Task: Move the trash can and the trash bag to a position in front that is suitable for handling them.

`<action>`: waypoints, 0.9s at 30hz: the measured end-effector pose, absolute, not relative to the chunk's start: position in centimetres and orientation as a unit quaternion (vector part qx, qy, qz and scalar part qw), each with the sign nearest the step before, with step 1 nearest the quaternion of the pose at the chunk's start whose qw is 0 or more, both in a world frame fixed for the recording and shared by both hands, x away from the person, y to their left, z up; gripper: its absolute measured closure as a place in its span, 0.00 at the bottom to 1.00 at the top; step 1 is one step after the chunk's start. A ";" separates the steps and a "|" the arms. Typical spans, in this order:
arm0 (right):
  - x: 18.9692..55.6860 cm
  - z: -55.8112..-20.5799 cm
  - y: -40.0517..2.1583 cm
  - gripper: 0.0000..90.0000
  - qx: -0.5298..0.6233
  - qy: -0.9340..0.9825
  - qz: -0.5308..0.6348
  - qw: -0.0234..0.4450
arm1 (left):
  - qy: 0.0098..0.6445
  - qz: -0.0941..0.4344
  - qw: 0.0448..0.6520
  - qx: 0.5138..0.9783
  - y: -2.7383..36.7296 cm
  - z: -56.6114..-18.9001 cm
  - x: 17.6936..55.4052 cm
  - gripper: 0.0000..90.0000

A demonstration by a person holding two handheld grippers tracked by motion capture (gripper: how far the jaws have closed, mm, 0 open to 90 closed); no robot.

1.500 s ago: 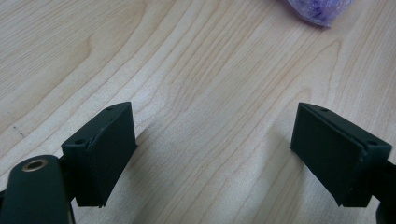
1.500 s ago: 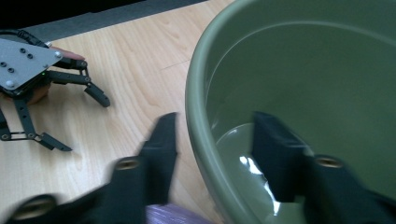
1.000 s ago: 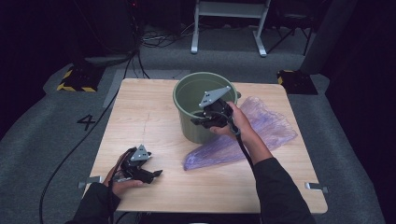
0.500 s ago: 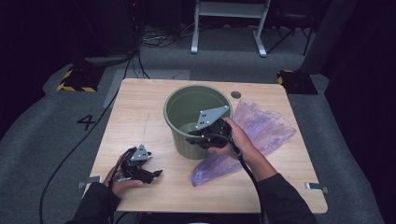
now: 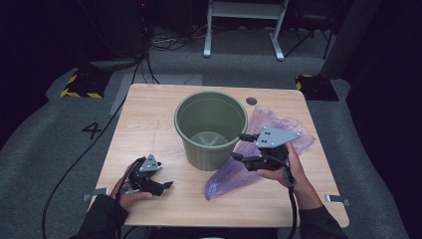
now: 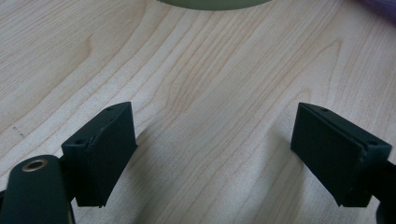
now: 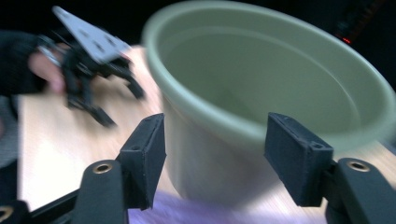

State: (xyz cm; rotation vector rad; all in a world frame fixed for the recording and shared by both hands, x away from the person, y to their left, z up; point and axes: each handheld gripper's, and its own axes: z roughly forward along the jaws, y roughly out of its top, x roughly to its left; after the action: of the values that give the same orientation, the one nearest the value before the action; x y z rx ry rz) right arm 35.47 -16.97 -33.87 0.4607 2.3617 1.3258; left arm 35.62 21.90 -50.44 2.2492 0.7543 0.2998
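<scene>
A green plastic bucket (image 5: 210,129) stands upright and empty in the middle of the wooden table (image 5: 149,124). A crumpled purple plastic bag (image 5: 278,124) lies flat to its right. My right gripper (image 5: 240,147) hovers over the bag beside the bucket's right wall; its jaws have just been opening and hold nothing. In the right gripper view the gripper (image 7: 215,158) faces the bucket (image 7: 261,107), blurred, with the bag (image 7: 187,210) below. My left gripper (image 5: 166,186) rests open near the table's front left. Between its jaws (image 6: 215,154) there is bare wood.
A small dark round mark (image 5: 251,101) sits on the table behind the bucket. The left gripper (image 7: 93,70) shows beyond the bucket in the right gripper view. Cables, a white stand (image 5: 244,25) and yellow-black blocks (image 5: 79,84) lie on the floor past the table.
The bucket slid toward the person with the right gripper at its rim. That gripper then let go, opened and drew off to the bucket's right. The left gripper stayed put.
</scene>
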 end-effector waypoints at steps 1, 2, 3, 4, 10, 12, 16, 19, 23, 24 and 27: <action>35.5 -34.3 -17.7 0.41 0.176 0.843 0.468 0.200 | 0.293 0.117 0.366 0.875 21.9 -50.4 35.6 0.15; 35.6 -34.7 -18.4 0.40 0.189 0.842 0.461 0.206 | 0.293 0.117 0.366 0.875 21.9 -50.4 35.6 0.15; 35.7 -35.2 -19.1 0.38 0.199 0.841 0.457 0.211 | 0.293 0.117 0.366 0.875 21.9 -50.4 35.6 0.15; 35.8 -35.7 -19.8 0.38 0.211 0.837 0.458 0.213 | 0.293 0.117 0.367 0.875 21.9 -50.4 35.6 0.15; 37.5 -40.2 -23.7 0.29 0.328 0.813 0.406 0.256 | 0.293 0.117 0.366 0.875 21.9 -50.4 35.6 0.15; 38.2 -41.9 -24.6 0.26 0.365 0.805 0.395 0.251 | 0.293 0.117 0.366 0.875 21.9 -50.4 35.6 0.15; 39.3 -45.1 -25.9 0.22 0.418 0.796 0.376 0.227 | 0.293 0.117 0.366 0.875 21.9 -50.4 35.6 0.15; 39.9 -46.7 -26.4 0.20 0.435 0.793 0.368 0.217 | 0.293 0.117 0.367 0.875 21.9 -50.4 35.6 0.15; 40.8 -48.1 -26.8 0.19 0.446 0.791 0.360 0.214 | 0.293 0.117 0.367 0.875 21.9 -50.4 35.6 0.15; 41.0 -48.4 -26.8 0.19 0.446 0.792 0.357 0.213 | 0.293 0.117 0.366 0.875 21.9 -50.4 35.6 0.15; 41.6 -49.2 -26.7 0.19 0.448 0.797 0.346 0.211 | 0.293 0.117 0.366 0.875 21.9 -50.4 35.6 0.15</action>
State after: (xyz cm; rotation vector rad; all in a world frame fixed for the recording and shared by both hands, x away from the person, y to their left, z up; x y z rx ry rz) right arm 41.58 -26.71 -49.19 1.2439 2.2152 0.9616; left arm 35.62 21.90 -50.44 2.2494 0.7531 0.3005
